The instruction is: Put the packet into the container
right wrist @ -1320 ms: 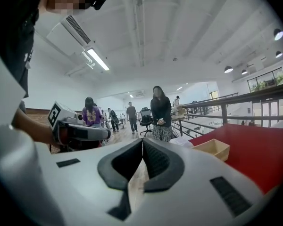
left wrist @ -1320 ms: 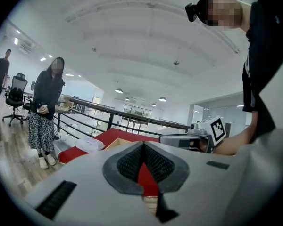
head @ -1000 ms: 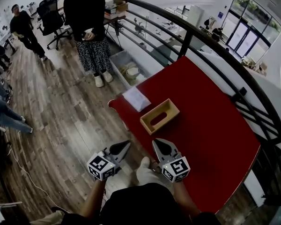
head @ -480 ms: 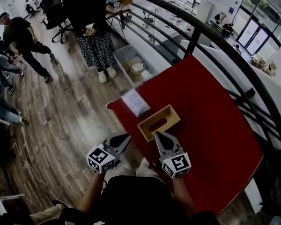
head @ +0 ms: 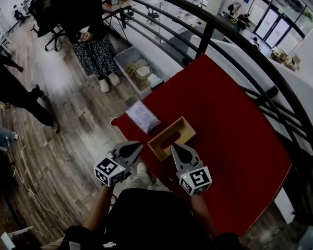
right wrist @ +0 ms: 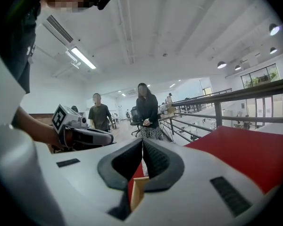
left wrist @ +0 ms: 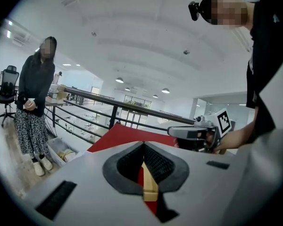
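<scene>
A clear flat packet point(head: 142, 116) lies near the left corner of the red table point(head: 235, 134). Beside it to the right stands an open wooden container point(head: 171, 138), which holds nothing I can see. My left gripper point(head: 139, 145) is shut and holds nothing, hovering over the table's near edge just left of the container. My right gripper point(head: 172, 148) is shut too, its tip at the container's near side. In the left gripper view the jaws point(left wrist: 143, 146) meet, with the container point(left wrist: 150, 188) below them. In the right gripper view the jaws point(right wrist: 142, 143) also meet above the container point(right wrist: 137, 193).
A black railing point(head: 224, 35) runs along the table's far side. A grey bin point(head: 137, 72) with odds and ends sits on the wooden floor beyond the table's corner. A person point(head: 83, 30) stands next to it, and others are farther left.
Both grippers have moved forward towards the container, still shut. The head view has shifted, so table and packet sit lower in the frame. People on the floor have walked.
</scene>
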